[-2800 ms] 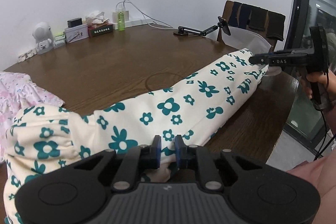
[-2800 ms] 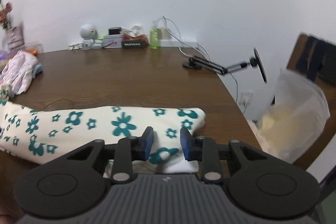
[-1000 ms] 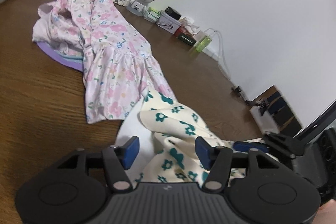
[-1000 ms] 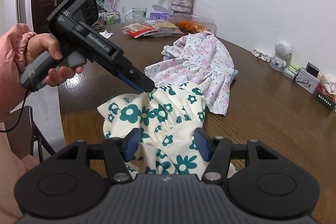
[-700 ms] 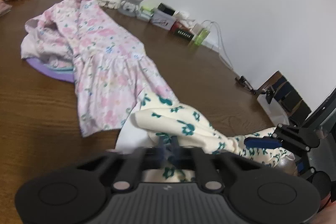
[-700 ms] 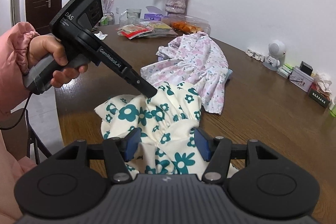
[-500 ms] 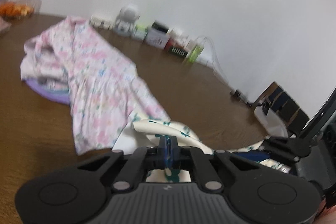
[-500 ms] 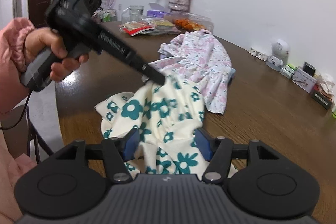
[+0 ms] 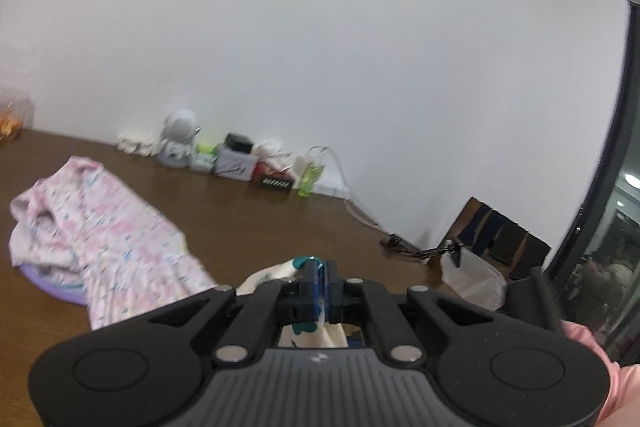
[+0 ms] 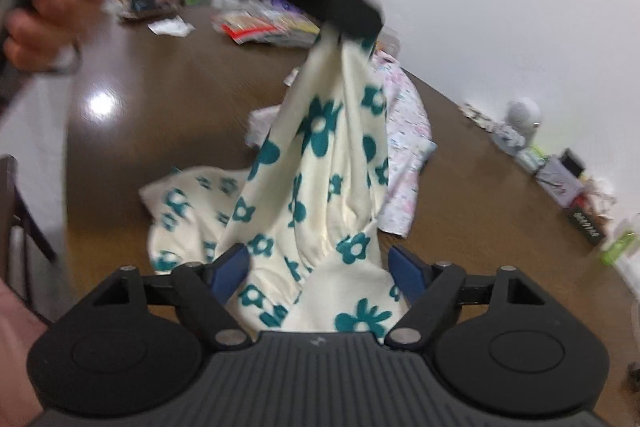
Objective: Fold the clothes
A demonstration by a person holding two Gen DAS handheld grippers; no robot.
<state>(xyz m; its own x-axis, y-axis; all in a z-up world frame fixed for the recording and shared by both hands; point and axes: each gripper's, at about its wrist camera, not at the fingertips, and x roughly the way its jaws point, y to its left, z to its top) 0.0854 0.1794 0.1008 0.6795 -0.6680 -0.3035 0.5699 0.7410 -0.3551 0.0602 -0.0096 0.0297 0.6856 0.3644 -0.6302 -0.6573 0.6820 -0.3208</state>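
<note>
nearby, pink dress (image 9: 100,239) beside cream garment (image 10: 320,167)

garment (image 10: 320,163) on table (image 10: 472,195), dress (image 10: 404,131) behind

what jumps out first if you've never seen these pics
The cream cloth with teal flowers hangs in a tall peak over the brown table, pinched at its top by the left gripper. Below, the right gripper is closing around its lower folds. Behind it a pink flowered dress lies flat.
</note>
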